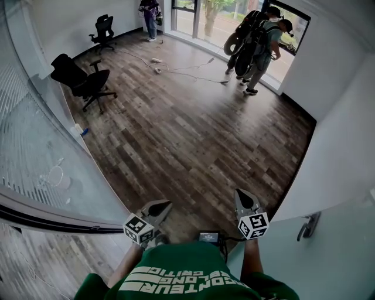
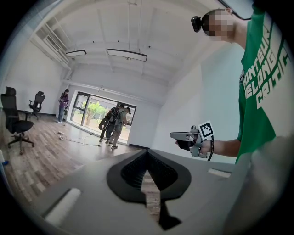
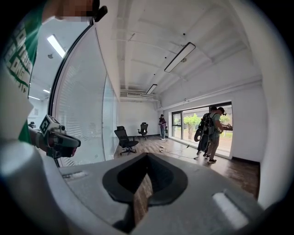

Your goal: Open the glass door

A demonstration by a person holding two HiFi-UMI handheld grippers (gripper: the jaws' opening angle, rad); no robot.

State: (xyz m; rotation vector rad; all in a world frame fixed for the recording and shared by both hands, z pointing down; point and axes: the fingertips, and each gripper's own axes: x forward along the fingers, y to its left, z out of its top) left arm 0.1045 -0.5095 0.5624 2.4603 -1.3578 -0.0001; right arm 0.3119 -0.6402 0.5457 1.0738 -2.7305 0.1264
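I stand in a doorway and look into a room with a wood floor. At the lower right a pale door leaf carries a dark lever handle. On the left runs a striped glass panel in a black frame; the right gripper view shows that glass panel too. My left gripper and right gripper are held side by side in front of my body, apart from the handle and the glass. The left gripper and the right gripper are both shut with nothing between the jaws.
Two black office chairs stand at the left and far end. Cables and a power strip lie on the floor. Two people with backpacks stand by the far windows, and another person is at the back.
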